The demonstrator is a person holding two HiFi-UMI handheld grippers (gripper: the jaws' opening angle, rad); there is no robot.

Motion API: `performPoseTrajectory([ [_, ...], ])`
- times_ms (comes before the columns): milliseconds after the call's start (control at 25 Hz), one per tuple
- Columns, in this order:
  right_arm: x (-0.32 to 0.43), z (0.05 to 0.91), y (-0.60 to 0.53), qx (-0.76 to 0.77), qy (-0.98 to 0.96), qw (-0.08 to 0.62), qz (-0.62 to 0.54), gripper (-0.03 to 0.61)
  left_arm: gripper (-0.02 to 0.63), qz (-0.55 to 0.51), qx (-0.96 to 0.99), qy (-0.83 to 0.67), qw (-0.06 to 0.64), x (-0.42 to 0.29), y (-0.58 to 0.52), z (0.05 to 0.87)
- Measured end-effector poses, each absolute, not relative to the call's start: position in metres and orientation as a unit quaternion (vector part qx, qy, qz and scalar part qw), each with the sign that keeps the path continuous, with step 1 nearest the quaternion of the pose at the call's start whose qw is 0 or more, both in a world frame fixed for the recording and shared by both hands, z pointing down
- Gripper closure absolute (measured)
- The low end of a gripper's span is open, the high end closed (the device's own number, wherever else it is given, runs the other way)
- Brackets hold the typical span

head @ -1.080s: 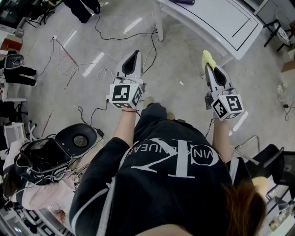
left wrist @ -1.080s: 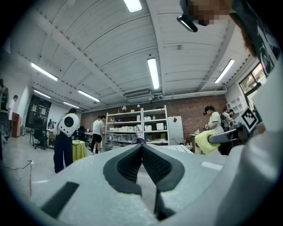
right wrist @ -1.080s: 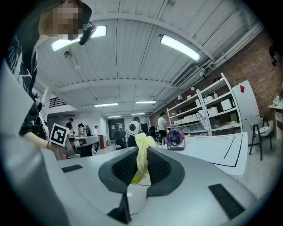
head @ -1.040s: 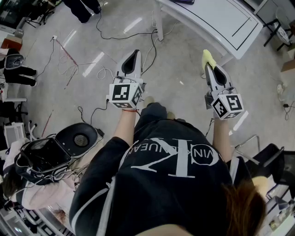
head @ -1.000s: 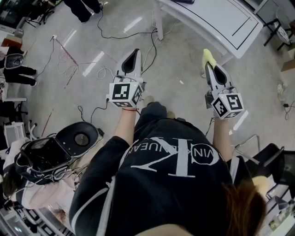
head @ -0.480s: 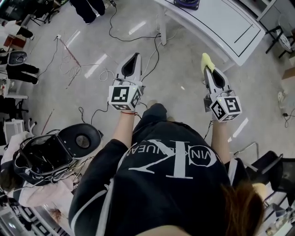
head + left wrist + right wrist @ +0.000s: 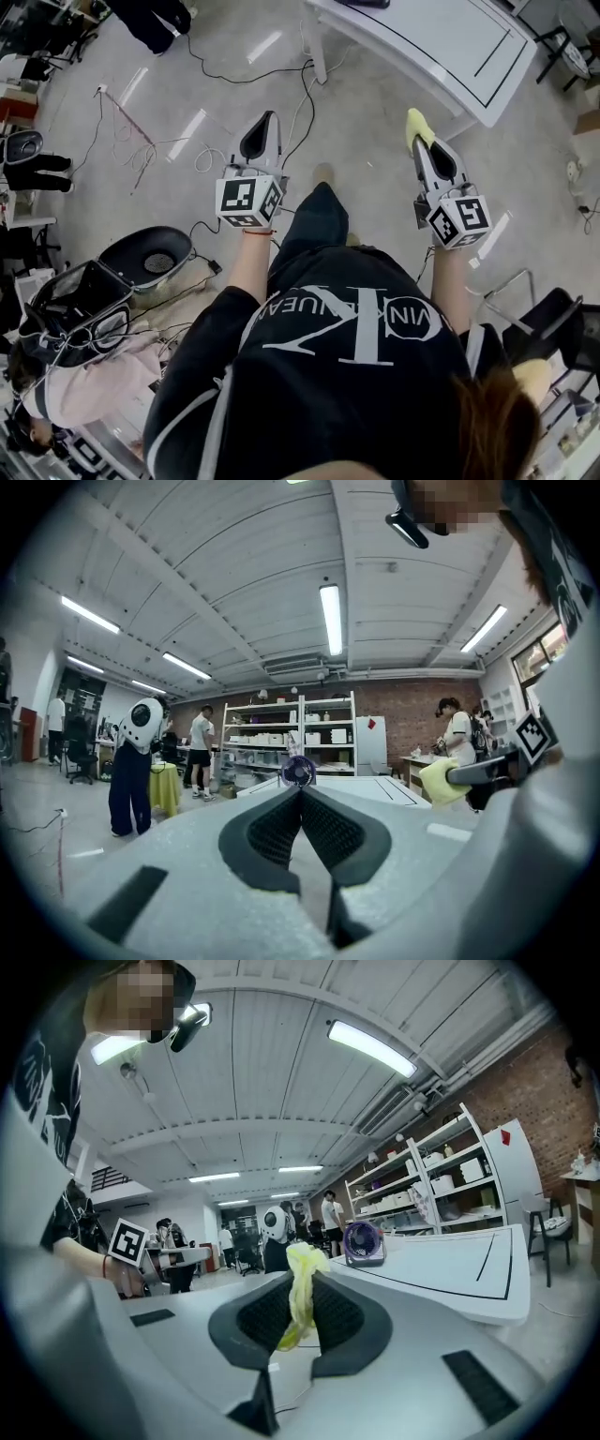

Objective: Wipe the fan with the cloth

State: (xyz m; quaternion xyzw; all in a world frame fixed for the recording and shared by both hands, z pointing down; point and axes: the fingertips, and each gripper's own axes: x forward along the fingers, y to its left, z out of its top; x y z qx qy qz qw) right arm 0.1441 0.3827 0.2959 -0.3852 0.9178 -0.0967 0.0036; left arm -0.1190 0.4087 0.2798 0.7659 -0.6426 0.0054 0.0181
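A small purple fan (image 7: 363, 1241) stands on the white table (image 7: 450, 47) ahead; in the left gripper view the fan (image 7: 298, 771) shows just past the jaw tips, still some way off. My right gripper (image 7: 419, 136) is shut on a yellow cloth (image 7: 415, 122), which sticks up from between the pads as a crumpled strip (image 7: 300, 1283). My left gripper (image 7: 264, 127) is shut with nothing in it, its pads meeting in a line (image 7: 301, 794). Both point level toward the table, over bare floor short of its edge. The cloth (image 7: 442, 780) also appears at the right of the left gripper view.
Loose cables (image 7: 141, 141) trail over the grey floor. A round black device (image 7: 145, 258) and a seated person (image 7: 84, 375) are at my left. A black chair (image 7: 548, 323) stands at my right. Shelves (image 7: 281, 733) and several standing people fill the far room.
Both grippers have shifted forward toward the table and dipped slightly as the person steps ahead. Both jaws stay shut, and the cloth stays in the right one.
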Motion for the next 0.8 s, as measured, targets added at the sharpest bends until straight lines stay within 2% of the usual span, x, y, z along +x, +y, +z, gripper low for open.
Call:
performPoseTrajectory([
  [800,0.061,0.324,0.188,-0.427,0.894,-0.045,-0.131,0.537,0.604,0.024,0.816,-0.574,0.063,-0.169,0.180,0.321],
])
